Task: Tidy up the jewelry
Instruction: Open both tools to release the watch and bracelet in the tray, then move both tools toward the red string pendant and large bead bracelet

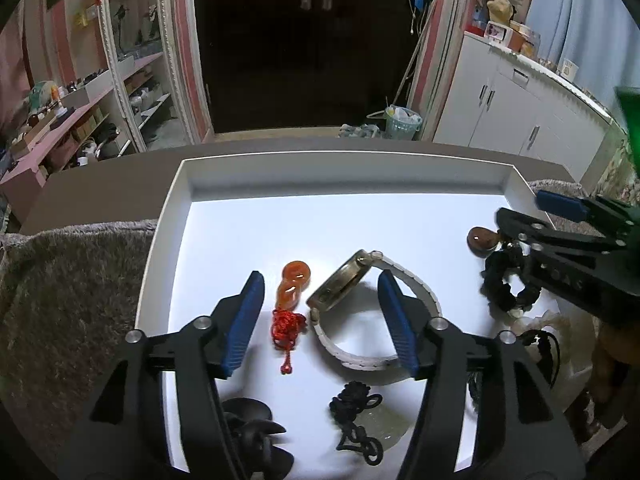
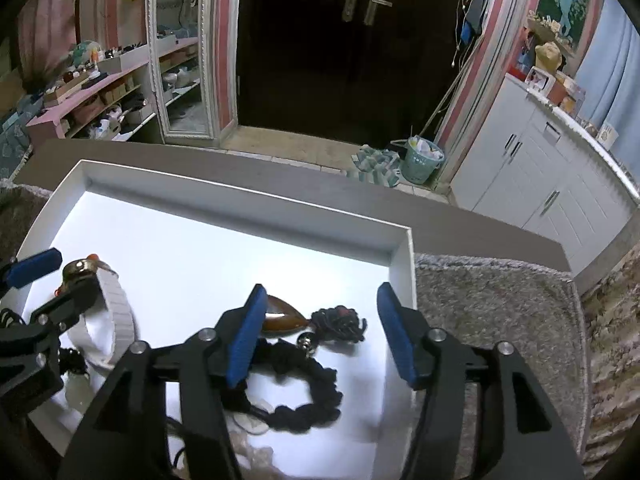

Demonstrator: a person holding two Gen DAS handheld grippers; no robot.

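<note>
The jewelry lies in a shallow white rectangular tray (image 1: 172,216) set on a grey shaggy rug (image 1: 72,280). Near the tray's middle, a gold-cased wristwatch with a white ribbed strap (image 1: 340,284) stands on its edge. Just beside it is an orange gourd-shaped pendant on a red knotted cord (image 1: 294,280). A pale translucent disc with a black knotted cord (image 1: 360,412) lies nearer the viewer.

The left gripper (image 1: 320,312) hangs over the watch and the orange pendant. Its jaws stand apart, the blue pads (image 1: 244,320) pressing on nothing; one pad sits in front of the strap.

Toward the tray's right wall lies a brown teardrop pendant on a black braided cord (image 2: 280,320). The right gripper (image 2: 320,328) is above it with jaws parted, nothing gripped. Its left pad overlaps the pendant's edge; contact cannot be told.
</note>
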